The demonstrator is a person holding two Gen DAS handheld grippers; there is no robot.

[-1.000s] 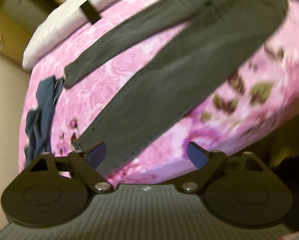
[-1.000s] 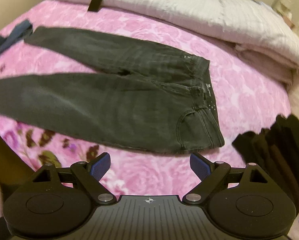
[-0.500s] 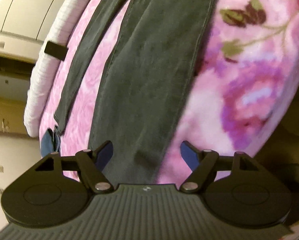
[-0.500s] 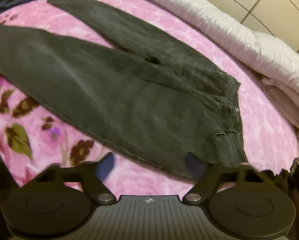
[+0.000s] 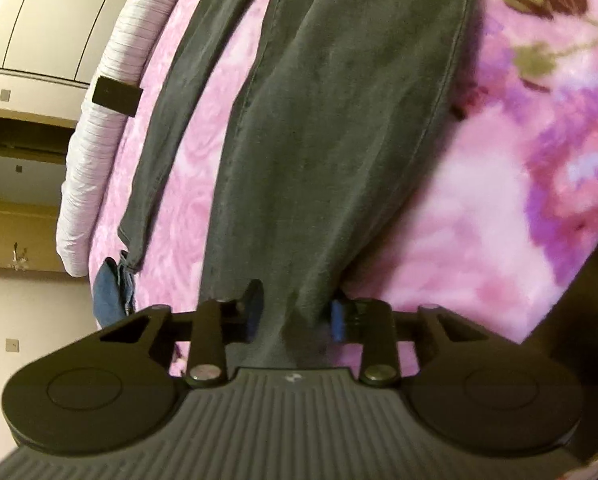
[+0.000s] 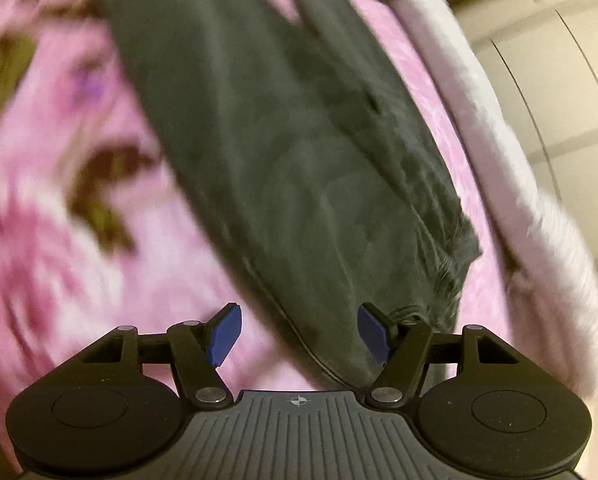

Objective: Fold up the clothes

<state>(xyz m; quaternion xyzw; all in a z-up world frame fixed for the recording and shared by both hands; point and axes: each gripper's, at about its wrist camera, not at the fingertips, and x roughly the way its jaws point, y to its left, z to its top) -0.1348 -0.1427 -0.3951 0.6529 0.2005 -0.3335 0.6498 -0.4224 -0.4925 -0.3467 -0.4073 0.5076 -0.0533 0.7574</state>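
Dark grey jeans (image 5: 339, 128), spread flat on a bed under a pink floral blanket (image 5: 479, 240). Both legs running away from the left wrist camera, slightly apart, pink showing between them. Left tool (image 5: 295, 316) down at the hem end of the nearer leg, jaws closing, the cloth bunched between the blue pads (image 5: 255, 312) and apparently pinched there. Right tool (image 6: 299, 332) down at the waist end of the jeans (image 6: 299, 152), jaws apart, the side seam edge lying between them; right pad over the waistband corner, left pad (image 6: 225, 334) over bare blanket (image 6: 59, 240), no squeeze on the cloth visible. Right view blurred. Behind the jeans, a white ribbed quilt (image 5: 95, 168) rolled along the far side of the bed, a small black object (image 5: 117, 96) resting on its edge. Blue garment (image 5: 111, 292) crumpled at the bed's edge, just beyond the farther leg's hem.
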